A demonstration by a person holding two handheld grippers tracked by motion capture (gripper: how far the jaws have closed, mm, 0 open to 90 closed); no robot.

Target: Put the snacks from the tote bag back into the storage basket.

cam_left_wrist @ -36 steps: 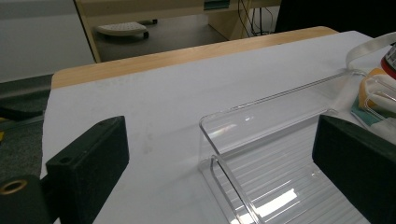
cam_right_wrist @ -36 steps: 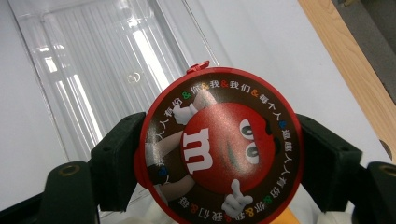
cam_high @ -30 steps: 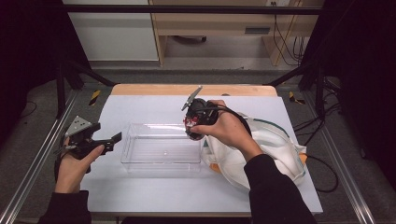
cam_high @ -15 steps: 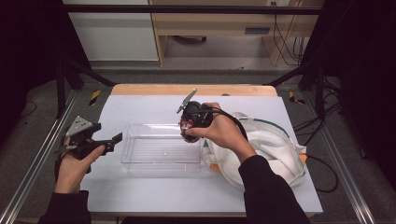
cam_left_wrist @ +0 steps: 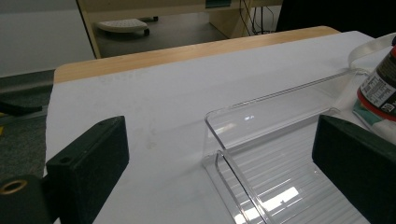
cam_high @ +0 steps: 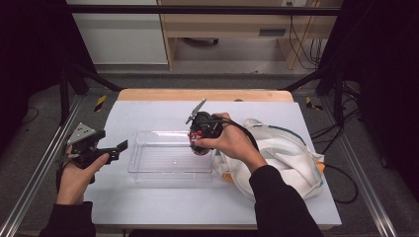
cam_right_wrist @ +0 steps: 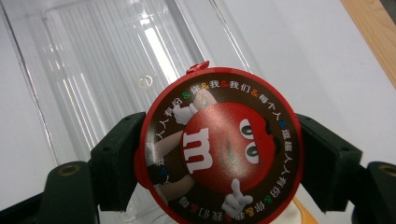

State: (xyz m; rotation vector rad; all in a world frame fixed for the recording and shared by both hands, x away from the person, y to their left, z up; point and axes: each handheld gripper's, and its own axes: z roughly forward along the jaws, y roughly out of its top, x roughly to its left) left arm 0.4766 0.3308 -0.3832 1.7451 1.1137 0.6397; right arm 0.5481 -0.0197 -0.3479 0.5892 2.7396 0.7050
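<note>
Right gripper (cam_right_wrist: 219, 163) pinches a round tub (cam_right_wrist: 219, 149) over the right end of the clear ribbed plastic tray (cam_high: 163, 163). Its glossy red lid shows a red candy character marked "m", ringed by small Chinese text. Left gripper (cam_high: 101, 148), jaws spread, hangs left of the tray on white paper.
</note>
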